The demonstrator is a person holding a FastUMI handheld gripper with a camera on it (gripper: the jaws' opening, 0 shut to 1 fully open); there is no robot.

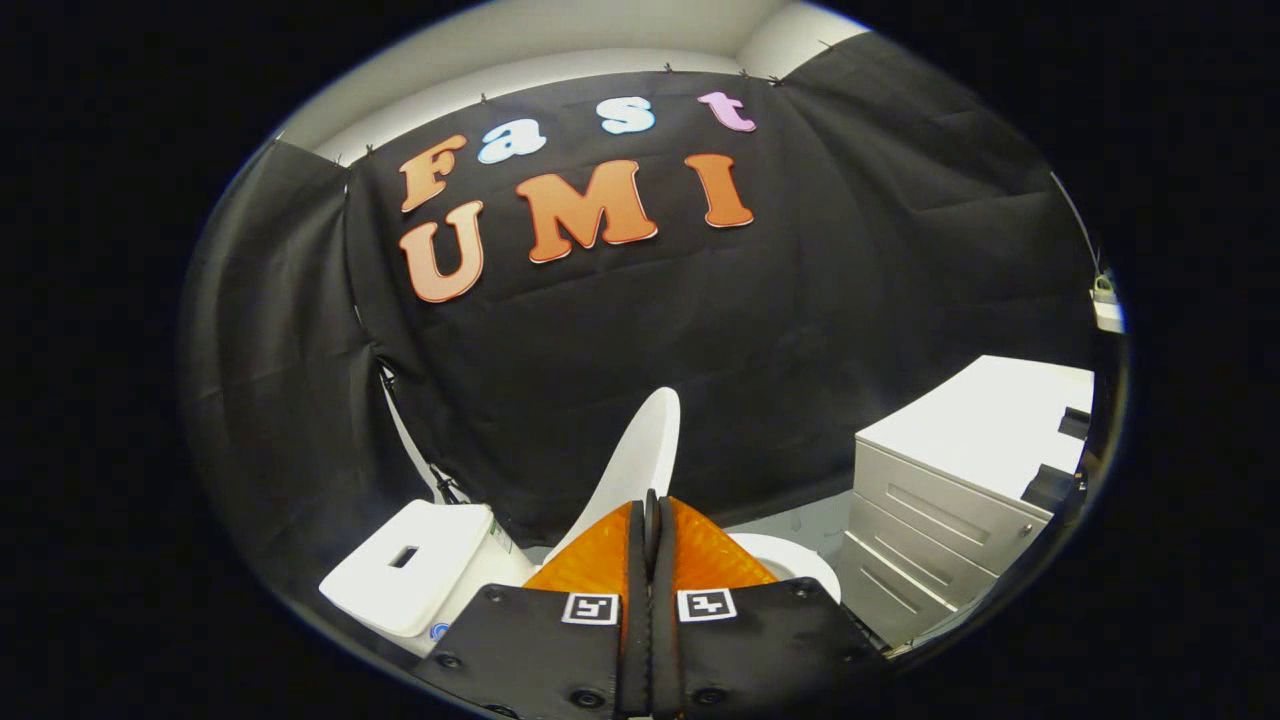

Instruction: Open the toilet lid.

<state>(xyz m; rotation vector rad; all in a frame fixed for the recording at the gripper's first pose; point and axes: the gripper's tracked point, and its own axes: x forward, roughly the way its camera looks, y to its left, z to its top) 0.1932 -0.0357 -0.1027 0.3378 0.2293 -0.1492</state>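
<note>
Your gripper [652, 520] sits closest to the lens: its 2 fingers [600, 560] are pressed together w/ no gap visible, clenched, and you can't tell whether anything thin is pinched at the tips. Each finger mount carries 1 small square black-and-white marker tag, so 2 tags in all.

Just beyond the fingertips rises the white oval plastic toilet lid [640, 460], standing up at a steep tilt, edge-on to you, its lower part hidden behind the fingers. Whether the tips touch it can't be made out. Right of the fingers, a curved piece of the white toilet seat rim [795, 560] shows; the bowl's inside is cut off from sight, so contents can't be told.

Left of the fingers sits 1 white rectangular toilet tank [415, 570] w/ a dark rectangular slot in its top; its near corner is cut off.

Well apart on the right stands 1 light grey cabinet w/ a white top [960, 480]. You can count 3 drawer fronts, all shut, contents hidden. A couple of dark objects lie on its top surface at the far right, too cropped to identify.

Black cloth wall [800, 300] hangs behind everything, w/ a pale floor strip at its foot between toilet and cabinet.
</note>
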